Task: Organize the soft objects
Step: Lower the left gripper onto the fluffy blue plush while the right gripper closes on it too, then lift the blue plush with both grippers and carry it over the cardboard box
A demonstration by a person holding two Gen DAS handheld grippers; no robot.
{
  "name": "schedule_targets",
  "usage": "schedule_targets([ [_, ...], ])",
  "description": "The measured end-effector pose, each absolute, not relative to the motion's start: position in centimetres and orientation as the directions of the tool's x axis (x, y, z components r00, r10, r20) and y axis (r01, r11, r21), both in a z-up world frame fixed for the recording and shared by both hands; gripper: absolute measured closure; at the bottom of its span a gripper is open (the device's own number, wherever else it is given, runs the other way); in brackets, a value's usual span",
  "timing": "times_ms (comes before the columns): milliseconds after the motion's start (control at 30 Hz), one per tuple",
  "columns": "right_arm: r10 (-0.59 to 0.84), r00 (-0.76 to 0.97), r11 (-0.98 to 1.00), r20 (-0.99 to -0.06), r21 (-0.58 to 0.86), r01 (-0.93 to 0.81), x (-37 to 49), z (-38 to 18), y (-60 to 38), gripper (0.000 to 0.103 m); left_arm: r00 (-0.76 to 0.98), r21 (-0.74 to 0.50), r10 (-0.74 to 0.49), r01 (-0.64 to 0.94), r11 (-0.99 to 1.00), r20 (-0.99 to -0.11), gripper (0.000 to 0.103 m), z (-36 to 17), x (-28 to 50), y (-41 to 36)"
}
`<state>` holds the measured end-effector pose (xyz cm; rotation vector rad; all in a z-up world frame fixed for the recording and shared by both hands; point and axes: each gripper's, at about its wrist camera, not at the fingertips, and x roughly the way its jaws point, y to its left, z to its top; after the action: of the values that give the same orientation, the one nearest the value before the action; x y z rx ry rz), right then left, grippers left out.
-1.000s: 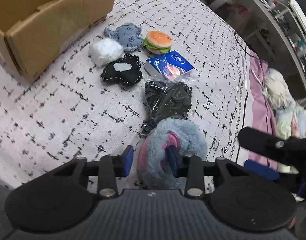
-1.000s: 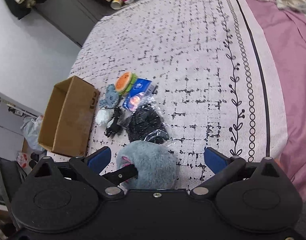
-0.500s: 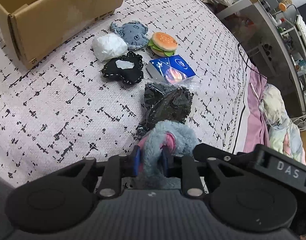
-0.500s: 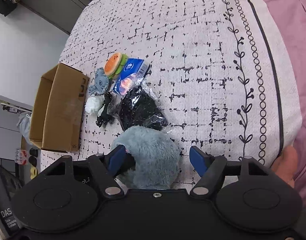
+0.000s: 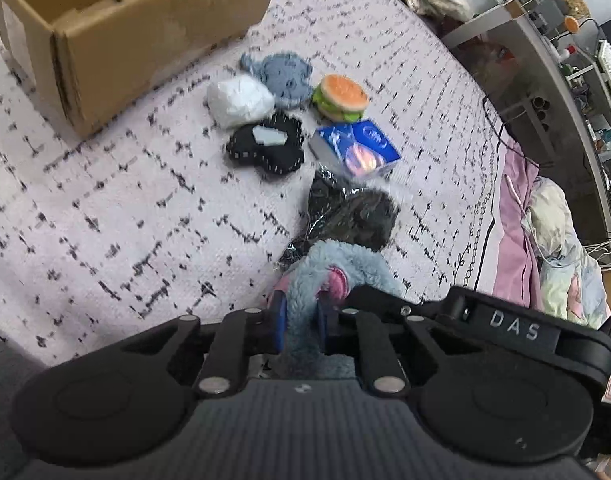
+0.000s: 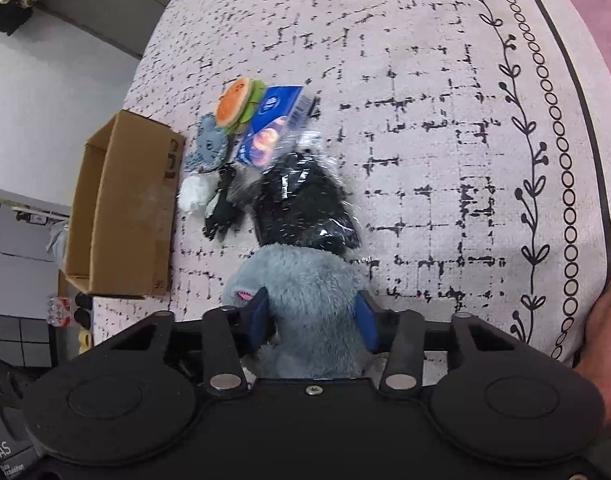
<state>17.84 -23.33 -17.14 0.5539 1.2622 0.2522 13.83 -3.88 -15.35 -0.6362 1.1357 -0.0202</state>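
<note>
Nearest the left wrist camera, the left gripper (image 5: 301, 326) is pinched almost fully together on a narrow fold of the fluffy blue-grey plush (image 5: 329, 276), whose pink patch shows just above the blue pads. In the right wrist view the right gripper (image 6: 311, 320) straddles the plush's (image 6: 301, 296) wider body from the other side — its jaws are closing, and the blue pads already press into the fur on both flanks. The plush lies on the speckled bedspread (image 5: 105, 216), touching the crinkled black plastic bag (image 5: 345, 216) directly beyond it. Past the bag sits a blue packet (image 5: 355, 150), with a black stitched felt piece (image 5: 265, 148) just beside it to the left. Further on come a white soft lump (image 5: 239, 98), a grey-blue felt piece (image 5: 283, 76) and a plush burger (image 5: 339, 98) — all close together, the white lump touching the grey-blue piece. Farthest along the bedspread stands an open cardboard box (image 5: 145, 36), near the cluster but apart from it. At the right edge of the right wrist view part of a hand (image 6: 601, 340) shows beside the gripper body.
</note>
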Motion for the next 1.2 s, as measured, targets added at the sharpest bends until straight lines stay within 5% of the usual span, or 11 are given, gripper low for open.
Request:
schedule_targets([
  [1200,0.649,0.449,0.746,-0.614,0.631,-0.214,16.9,-9.6,-19.2,0.070,0.641,-0.454,-0.204,-0.253,0.854,-0.740,0.089,-5.1,12.0,0.8],
])
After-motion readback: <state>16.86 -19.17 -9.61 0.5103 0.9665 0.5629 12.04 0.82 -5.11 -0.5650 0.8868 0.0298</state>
